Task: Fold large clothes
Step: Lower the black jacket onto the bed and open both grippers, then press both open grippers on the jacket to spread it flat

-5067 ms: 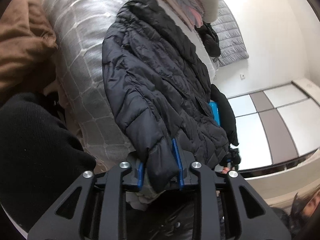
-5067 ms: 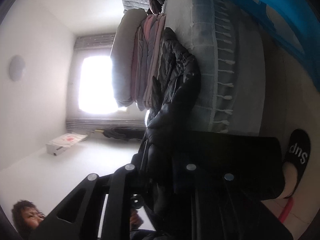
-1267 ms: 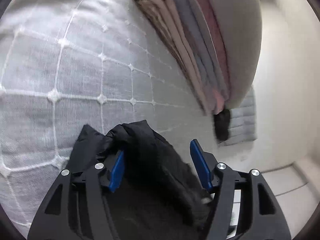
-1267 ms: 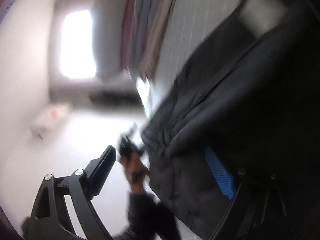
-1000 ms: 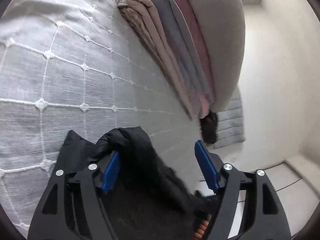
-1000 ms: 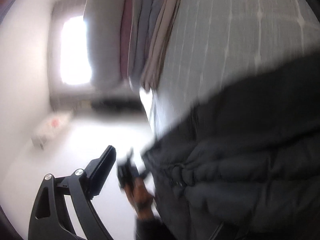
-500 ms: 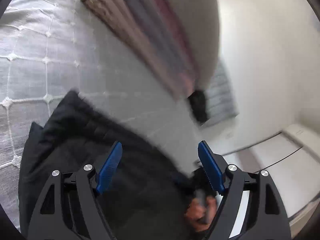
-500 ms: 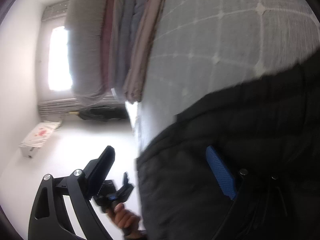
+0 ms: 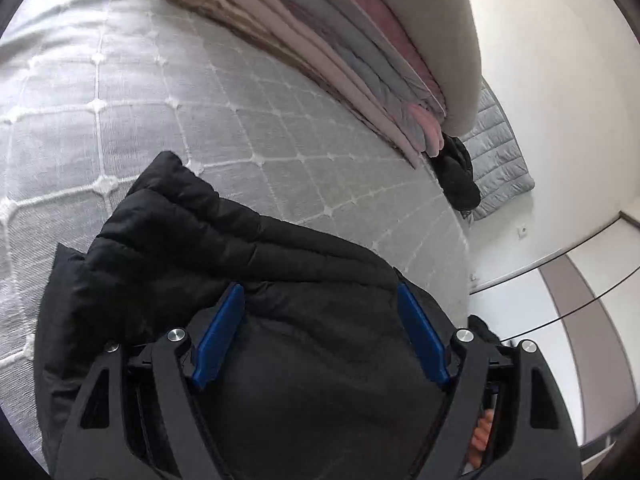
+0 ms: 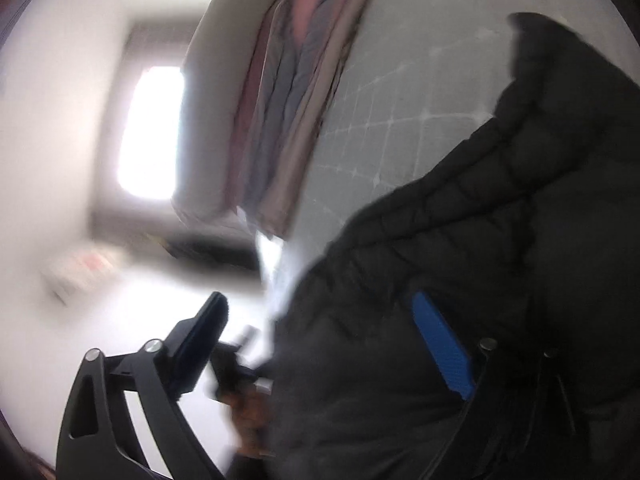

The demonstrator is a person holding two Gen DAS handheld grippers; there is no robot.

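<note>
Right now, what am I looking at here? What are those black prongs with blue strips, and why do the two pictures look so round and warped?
There is no robot here. A person holds a two-finger tool in each hand, and each tool carries a wide-angle camera that looks along its fingers; hence the round, bent pictures.

One picture comes from the left gripper, the other, blurred, from the right gripper. The blue strips are the finger pads.

A black puffer jacket lies folded over on a grey quilted bedspread. Behind it sits a stack of folded blankets.

Both grippers stand open over the jacket; neither is gripping it.
</note>
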